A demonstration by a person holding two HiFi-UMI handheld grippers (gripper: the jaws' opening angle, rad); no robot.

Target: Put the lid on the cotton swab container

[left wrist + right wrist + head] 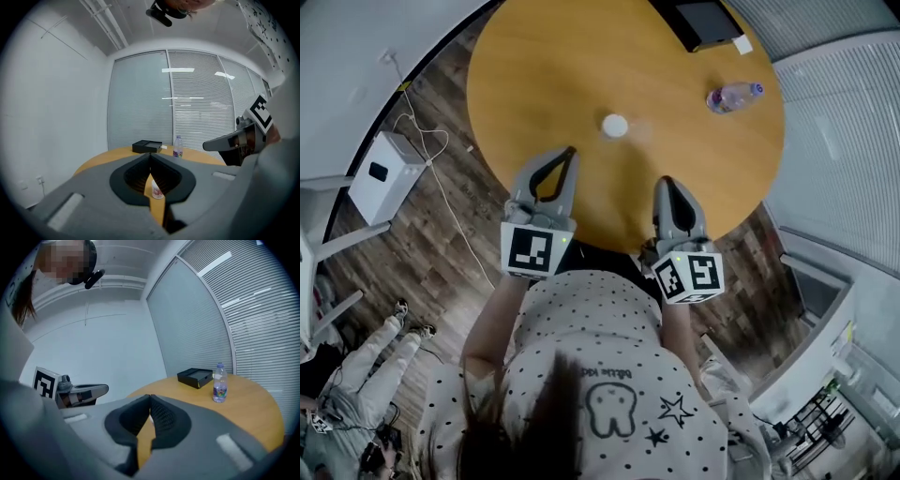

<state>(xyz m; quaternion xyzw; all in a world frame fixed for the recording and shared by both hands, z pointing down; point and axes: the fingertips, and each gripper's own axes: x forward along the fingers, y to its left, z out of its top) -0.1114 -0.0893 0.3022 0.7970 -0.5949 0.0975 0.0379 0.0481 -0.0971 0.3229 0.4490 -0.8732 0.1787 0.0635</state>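
Grey jaws of the left gripper [571, 152] are pressed together with nothing between them. The right gripper [666, 182] is likewise closed and empty. Both hover over the near edge of the round wooden table [534, 75]. The cotton swab container [615, 126] stands upright near the table's middle, ahead of the 2 grippers and apart from them. 1 water bottle [733, 96] stands further right, and 1 black box [701, 22] sits by the far edge.

Office meeting room – round table [581, 56], blinded glass partitions [197, 103].
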